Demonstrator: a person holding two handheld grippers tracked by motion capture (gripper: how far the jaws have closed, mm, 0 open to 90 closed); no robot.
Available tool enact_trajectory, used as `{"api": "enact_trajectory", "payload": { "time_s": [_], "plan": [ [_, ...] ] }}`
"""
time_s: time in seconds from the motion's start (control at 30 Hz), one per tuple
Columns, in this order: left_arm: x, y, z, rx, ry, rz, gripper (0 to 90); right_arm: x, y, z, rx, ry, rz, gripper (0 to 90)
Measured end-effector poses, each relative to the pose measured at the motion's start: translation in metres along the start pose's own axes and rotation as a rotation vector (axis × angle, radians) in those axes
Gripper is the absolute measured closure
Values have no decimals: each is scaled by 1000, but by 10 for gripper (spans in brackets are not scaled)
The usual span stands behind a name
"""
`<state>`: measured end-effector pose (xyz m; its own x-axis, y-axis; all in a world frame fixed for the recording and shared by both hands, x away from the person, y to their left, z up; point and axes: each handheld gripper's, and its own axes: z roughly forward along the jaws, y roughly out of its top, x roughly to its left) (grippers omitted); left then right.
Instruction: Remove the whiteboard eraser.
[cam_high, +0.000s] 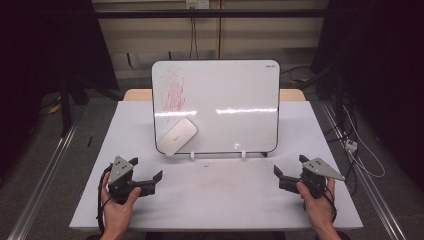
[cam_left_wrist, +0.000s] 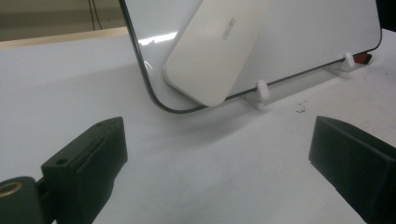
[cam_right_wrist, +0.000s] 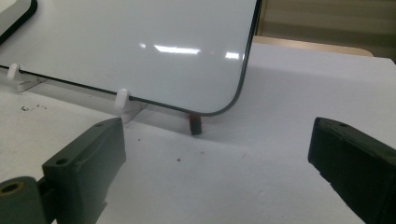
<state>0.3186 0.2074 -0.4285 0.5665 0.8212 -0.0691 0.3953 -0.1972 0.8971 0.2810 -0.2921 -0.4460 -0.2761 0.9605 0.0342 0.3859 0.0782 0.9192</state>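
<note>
Reaching with wide, empty jaws, the left gripper (cam_high: 150, 176) should span the eraser (cam_high: 176, 136) squarely before wiping the whiteboard's (cam_high: 225, 100) red scribble (cam_high: 172, 92); right gripper (cam_high: 286, 176) waits open.

the eraser (cam_left_wrist: 215, 51) bears a small embossed brand word, too faint to read.

Grey floor (cam_high: 60, 165), dark curtains (cam_high: 45, 45) both sides, beige back wall (cam_high: 150, 35) w/ socket (cam_high: 196, 4), cables (cam_high: 360, 145) on right.
</note>
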Motion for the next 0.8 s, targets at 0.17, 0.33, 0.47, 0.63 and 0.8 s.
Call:
{"api": "enact_trajectory", "payload": {
  "time_s": [0.17, 0.33, 0.47, 0.63, 0.8],
  "plan": [
    [0, 2, 3, 6, -10, -4, 44, -2, -1, 2, 6, 4, 2, 40],
    [3, 3, 7, 13, -26, 0, 44, -4, 0, 5, 11, 7, 8, 39],
    [5, 6, 12, 16, -36, 8, 49, -4, -1, 6, 18, 9, 12, 40],
    [1, 14, 12, 19, -24, 12, 51, -3, -1, 5, 21, 11, 8, 39],
    [-2, 22, 11, 23, -34, 34, 42, -1, -1, 5, 17, 21, 5, 39]
  ]
}}
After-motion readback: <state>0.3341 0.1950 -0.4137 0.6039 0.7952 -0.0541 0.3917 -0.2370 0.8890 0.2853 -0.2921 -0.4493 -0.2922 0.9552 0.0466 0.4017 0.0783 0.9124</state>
